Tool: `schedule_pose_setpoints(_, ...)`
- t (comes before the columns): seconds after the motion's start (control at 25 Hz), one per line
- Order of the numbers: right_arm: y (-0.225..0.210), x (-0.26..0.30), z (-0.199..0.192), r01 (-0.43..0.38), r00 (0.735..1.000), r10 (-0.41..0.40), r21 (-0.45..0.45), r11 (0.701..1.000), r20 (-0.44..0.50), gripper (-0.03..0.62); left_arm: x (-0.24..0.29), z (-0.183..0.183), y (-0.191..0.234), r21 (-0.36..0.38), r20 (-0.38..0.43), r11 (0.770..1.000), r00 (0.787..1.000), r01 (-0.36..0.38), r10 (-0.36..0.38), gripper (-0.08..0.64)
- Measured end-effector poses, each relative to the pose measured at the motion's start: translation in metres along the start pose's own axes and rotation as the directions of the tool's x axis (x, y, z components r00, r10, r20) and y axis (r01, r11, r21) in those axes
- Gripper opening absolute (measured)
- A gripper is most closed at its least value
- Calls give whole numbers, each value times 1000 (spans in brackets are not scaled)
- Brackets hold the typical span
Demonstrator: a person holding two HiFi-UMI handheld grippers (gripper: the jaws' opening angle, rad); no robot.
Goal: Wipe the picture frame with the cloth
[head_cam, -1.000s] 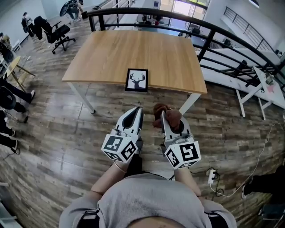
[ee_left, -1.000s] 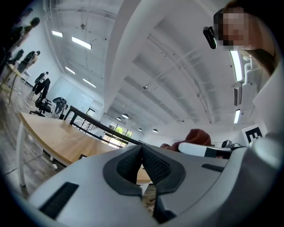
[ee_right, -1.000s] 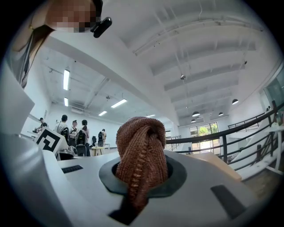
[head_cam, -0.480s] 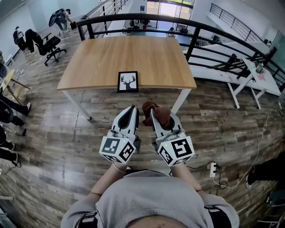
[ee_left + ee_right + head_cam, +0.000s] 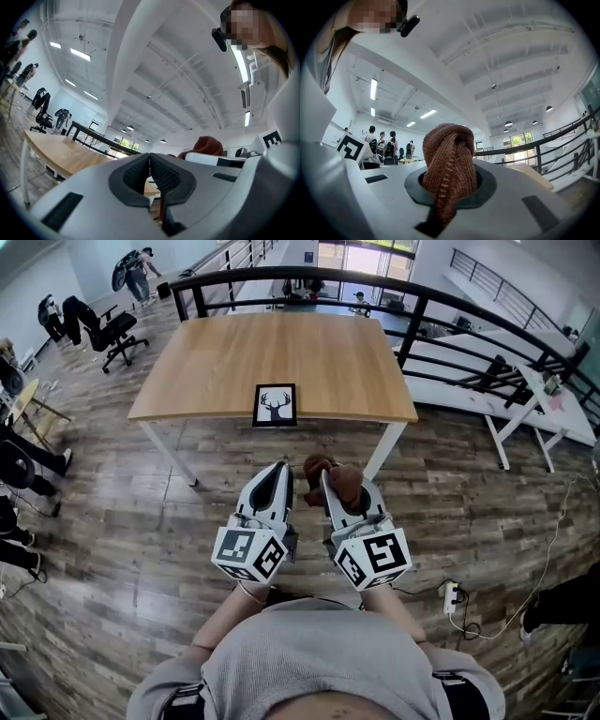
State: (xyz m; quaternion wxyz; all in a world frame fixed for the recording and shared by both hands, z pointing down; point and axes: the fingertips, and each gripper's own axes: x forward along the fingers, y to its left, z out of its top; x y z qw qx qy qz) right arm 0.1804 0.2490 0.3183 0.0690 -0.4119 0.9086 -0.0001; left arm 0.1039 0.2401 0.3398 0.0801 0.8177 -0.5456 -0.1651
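A black picture frame [image 5: 275, 405] with a deer-head print lies flat at the near edge of a wooden table [image 5: 216, 362]. Both grippers hover side by side over the floor in front of the table, well short of the frame. My left gripper [image 5: 279, 471] is shut with nothing in it; its ribbed pads [image 5: 159, 171] meet. My right gripper [image 5: 327, 476] is shut on a bunched brown knitted cloth [image 5: 336, 480], which bulges up from between the jaws [image 5: 449, 161]. The cloth [image 5: 206, 144] also shows at the right of the left gripper view.
A black railing [image 5: 309, 279] runs behind the table. Office chairs [image 5: 103, 329] and people stand at the far left, and white desks [image 5: 525, 399] are at the right. A power strip and cable [image 5: 453, 598] lie on the wood floor by my right side.
Both grippers have edged forward together, side by side, with the cloth still clamped in the right one. The picture frame has not moved on the table.
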Motion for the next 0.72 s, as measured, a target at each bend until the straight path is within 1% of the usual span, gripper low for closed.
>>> schedule_pose_setpoints(0.16, 5, -7, -6, -11, 1000, 11, 6, 1000, -12, 46, -5, -7, -2, -6, -16, 1000, 1000, -7, 7, 9)
schedule_pose_setpoints(0.28, 8, -11, -9, -15, 1000, 15, 13, 1000, -22, 46, -6, -13, -6, -14, -29, 1000, 1000, 3, -3, 9)
schedule_pose_setpoints(0.48, 8, -15, -12, -22, 999, 23, 9, 1000, -25, 46, -8, -17, -8, -16, -33, 1000, 999, -3, 3, 9)
schedule_pose_setpoints(0.72, 5, -20, -13, -14, 999, 14, 11, 1000, -30, 46, -10, -22, -11, -9, -39, 1000, 999, -2, 1, 9)
